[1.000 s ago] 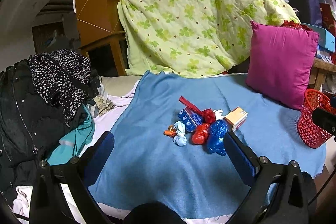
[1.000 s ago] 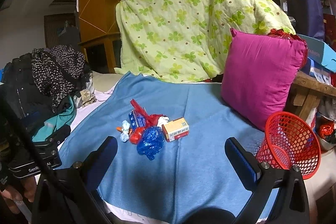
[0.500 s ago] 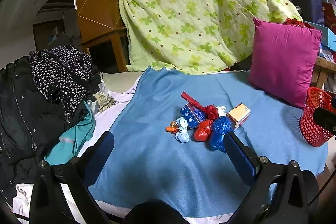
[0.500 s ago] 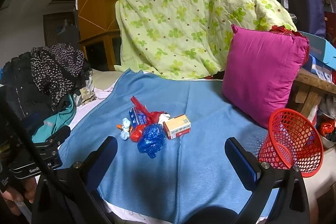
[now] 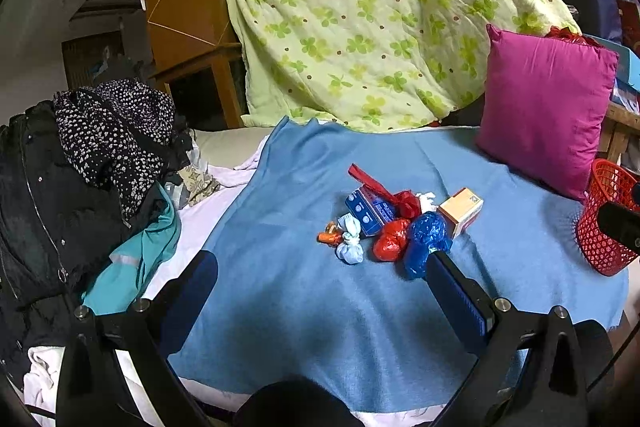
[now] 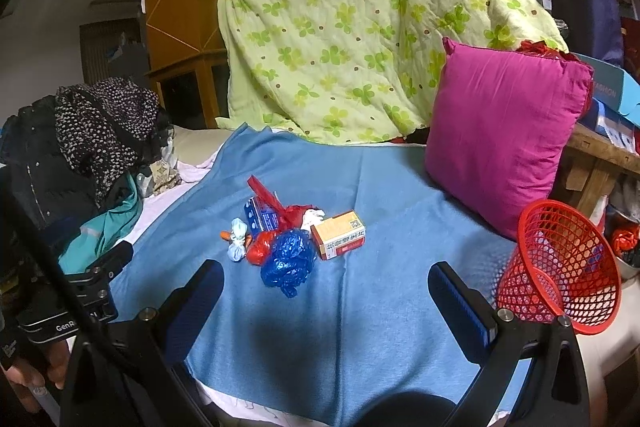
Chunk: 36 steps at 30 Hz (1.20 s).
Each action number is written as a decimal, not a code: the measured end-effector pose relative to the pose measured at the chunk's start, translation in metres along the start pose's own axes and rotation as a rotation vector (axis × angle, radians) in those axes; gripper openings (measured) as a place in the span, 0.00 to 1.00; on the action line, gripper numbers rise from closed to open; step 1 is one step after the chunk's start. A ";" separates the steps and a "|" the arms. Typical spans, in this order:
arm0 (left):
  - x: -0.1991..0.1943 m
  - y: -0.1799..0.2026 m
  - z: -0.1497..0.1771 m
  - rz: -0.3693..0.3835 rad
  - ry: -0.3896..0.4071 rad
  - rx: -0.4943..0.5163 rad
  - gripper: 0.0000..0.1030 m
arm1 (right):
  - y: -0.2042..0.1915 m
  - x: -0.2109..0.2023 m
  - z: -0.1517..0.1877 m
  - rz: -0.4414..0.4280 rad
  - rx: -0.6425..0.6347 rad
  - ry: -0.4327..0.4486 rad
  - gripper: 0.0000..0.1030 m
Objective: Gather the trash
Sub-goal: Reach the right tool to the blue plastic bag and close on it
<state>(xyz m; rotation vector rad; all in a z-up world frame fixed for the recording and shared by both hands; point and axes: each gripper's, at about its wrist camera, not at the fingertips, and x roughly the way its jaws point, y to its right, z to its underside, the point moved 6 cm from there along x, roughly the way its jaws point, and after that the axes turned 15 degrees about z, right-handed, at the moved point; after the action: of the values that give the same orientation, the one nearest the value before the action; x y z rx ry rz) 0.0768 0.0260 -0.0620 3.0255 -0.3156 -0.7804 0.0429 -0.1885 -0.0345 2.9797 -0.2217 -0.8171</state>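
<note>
A small heap of trash lies mid-way on the blue blanket (image 5: 304, 291): a crumpled blue bag (image 5: 425, 242), a red bag (image 5: 390, 246), a pale blue knotted wad (image 5: 350, 245), a blue blister box (image 5: 370, 209), an orange-and-white carton (image 5: 461, 211) and a small orange wrapper (image 5: 329, 238). The same heap shows in the right wrist view, with the blue bag (image 6: 289, 261) and carton (image 6: 339, 234) nearest. A red mesh basket (image 6: 560, 263) stands at the blanket's right edge. My left gripper (image 5: 320, 287) is open, short of the heap. My right gripper (image 6: 326, 293) is open too, nothing between its fingers.
A magenta pillow (image 6: 504, 131) leans at the back right, against a green clover quilt (image 6: 360, 27). Dark clothes (image 5: 72, 179) are piled on the left. A wooden bench with boxes (image 6: 608, 131) stands far right. The left gripper's body (image 6: 72, 307) and a hand show at lower left.
Both cameras have crept slightly nearer and the view has drifted a little; the trash heap and basket lie where they were. Both grippers stay open.
</note>
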 end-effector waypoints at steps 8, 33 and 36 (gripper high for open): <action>0.017 -0.016 0.010 -0.004 -0.033 -0.024 1.00 | -0.013 0.020 0.000 -0.032 0.004 -0.014 1.00; 0.186 -0.082 0.027 0.190 -0.249 -0.139 1.00 | -0.088 0.277 0.062 -0.239 0.227 -0.510 0.55; 0.212 -0.071 0.026 0.237 -0.277 -0.107 1.00 | -0.091 0.283 0.066 -0.267 0.237 -0.516 0.53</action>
<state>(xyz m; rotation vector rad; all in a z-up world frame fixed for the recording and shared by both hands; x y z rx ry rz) 0.2598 0.0556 -0.1904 2.7124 -0.5999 -1.1509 0.2617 -0.1410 -0.2414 2.9806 0.0751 -1.6975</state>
